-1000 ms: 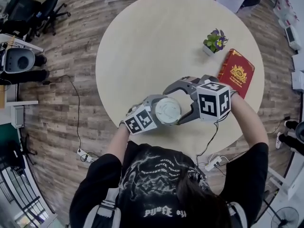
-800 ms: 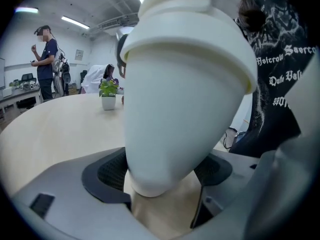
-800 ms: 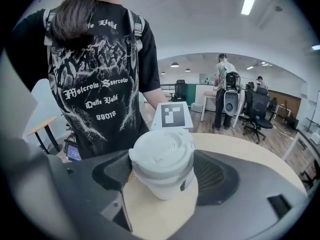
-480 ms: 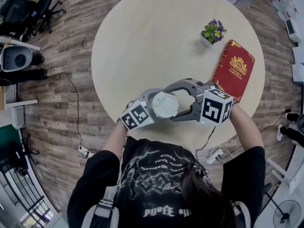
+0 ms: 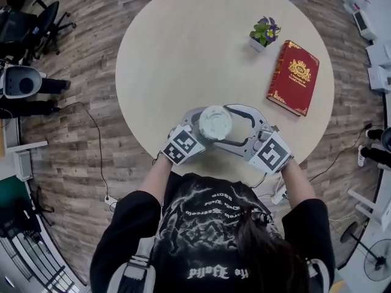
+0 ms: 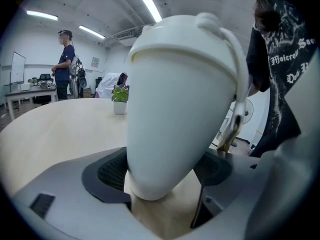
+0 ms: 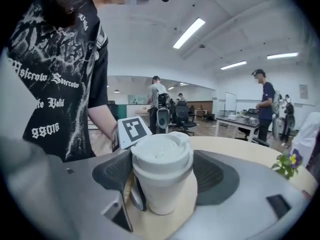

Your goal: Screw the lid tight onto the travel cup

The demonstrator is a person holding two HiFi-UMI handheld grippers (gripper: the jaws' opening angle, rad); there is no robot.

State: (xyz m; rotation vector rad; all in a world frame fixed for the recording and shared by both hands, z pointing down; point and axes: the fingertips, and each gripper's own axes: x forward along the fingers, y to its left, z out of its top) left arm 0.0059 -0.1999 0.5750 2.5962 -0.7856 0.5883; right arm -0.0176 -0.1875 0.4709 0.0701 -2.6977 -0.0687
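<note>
A white travel cup [image 5: 215, 122] with a white lid stands near the round table's front edge. My left gripper [image 5: 203, 126] reaches in from the left and is shut on the cup's body [image 6: 175, 124], which leans between its pads low down. The lid [image 6: 185, 39] tops the cup in that view. My right gripper [image 5: 225, 126] comes from the right. Its pads sit against both sides of the lid [image 7: 162, 151], above the cup's body [image 7: 161, 191]. The left gripper's marker cube [image 7: 132, 130] shows behind the cup.
A red book [image 5: 293, 78] lies at the right of the pale round table [image 5: 183, 54], and a small potted plant [image 5: 264, 32] stands beyond it. People stand by desks [image 7: 262, 109] in the background. Office chairs [image 5: 36, 23] and floor cables [image 5: 98, 139] lie to the left.
My right gripper has swung round the cup toward the person's body, its marker cube now nearer the table edge, and its jaws have drawn in on the lid. The left gripper keeps the cup.
</note>
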